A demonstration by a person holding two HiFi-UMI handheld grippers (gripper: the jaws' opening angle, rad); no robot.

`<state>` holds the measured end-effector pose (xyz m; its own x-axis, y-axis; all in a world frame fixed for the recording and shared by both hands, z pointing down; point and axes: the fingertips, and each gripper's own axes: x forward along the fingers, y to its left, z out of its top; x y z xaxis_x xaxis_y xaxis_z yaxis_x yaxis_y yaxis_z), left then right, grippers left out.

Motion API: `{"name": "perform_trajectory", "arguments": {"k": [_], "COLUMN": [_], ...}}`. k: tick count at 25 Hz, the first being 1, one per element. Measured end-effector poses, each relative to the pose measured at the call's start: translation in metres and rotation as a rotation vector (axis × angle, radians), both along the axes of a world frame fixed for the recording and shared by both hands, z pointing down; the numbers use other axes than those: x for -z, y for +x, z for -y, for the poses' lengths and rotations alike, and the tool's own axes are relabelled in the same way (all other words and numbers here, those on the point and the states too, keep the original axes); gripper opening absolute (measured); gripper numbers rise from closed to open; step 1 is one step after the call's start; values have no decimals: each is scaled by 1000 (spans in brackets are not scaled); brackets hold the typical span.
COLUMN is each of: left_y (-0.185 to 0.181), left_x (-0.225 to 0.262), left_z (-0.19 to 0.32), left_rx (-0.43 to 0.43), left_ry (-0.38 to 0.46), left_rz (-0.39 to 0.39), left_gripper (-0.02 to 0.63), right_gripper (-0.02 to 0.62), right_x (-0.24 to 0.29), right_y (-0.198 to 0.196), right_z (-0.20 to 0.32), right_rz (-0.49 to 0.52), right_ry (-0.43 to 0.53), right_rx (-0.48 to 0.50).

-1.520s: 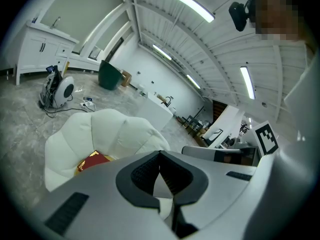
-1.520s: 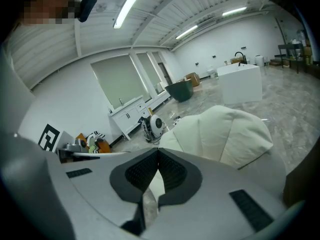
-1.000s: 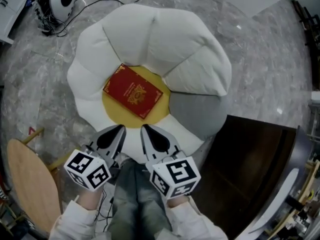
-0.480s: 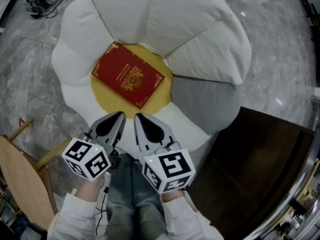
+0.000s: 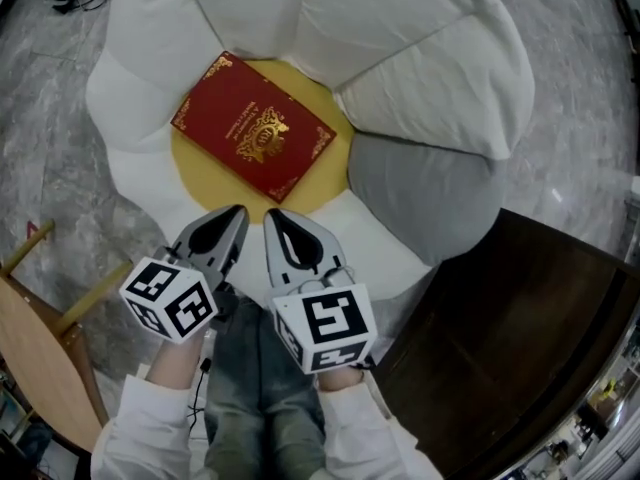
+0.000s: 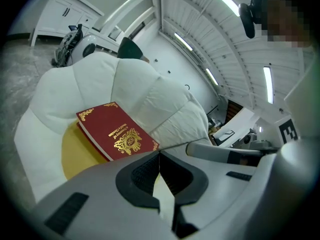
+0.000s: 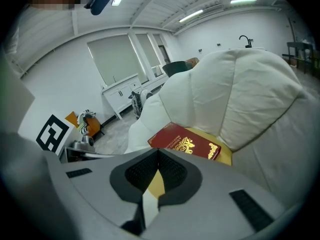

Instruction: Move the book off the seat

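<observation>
1. The red book (image 5: 253,126) lies flat on the yellow middle (image 5: 212,190) of the white flower seat (image 5: 420,58).
2. The left gripper (image 5: 238,212) and right gripper (image 5: 271,215) both have their fingers pressed together, with nothing in them.
3. The book is near, at 12 o'clock from both. Nothing touches it. Its long side runs from 10 to 4 o'clock. The right gripper is a bit nearer.
4. The cover has a gold crest and gold words, too small to read.

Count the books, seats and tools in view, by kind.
book: 1
seat: 1
tools: 2 (left tool, right tool, both shut and empty)
Total: 4
</observation>
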<state>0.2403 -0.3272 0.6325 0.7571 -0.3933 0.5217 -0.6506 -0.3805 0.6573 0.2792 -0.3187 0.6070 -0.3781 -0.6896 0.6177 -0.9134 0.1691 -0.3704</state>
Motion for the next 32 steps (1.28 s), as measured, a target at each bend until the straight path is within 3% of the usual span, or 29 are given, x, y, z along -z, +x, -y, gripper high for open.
{"name": "perform_trajectory", "arguments": {"k": [4,14,17,29,32], "left_y": [-2,3,5,8,11], "left_x": [-24,-70,-83,-128,-135], "left_z": [2,7,8,7,10], "left_rx": [-5,6,12,98,150], "left_ry": [-3,-72,-90,-249,-318], "left_rz": [34,31,47,-39,-105], "left_gripper": [5,9,69,186,209], "right_gripper": [11,12,11,11,11], "right_x": [-18,-43,-49,-67,-70], "right_y": [2,16,17,10,12], "right_z": [-2,-7,-6,-7,-6], "right_rz": [-9,-11,-13,-10,-4], "right_ry": [-19,-46,-52,-66,-70], "right_rx": [8,1,-3,-4,-11]}}
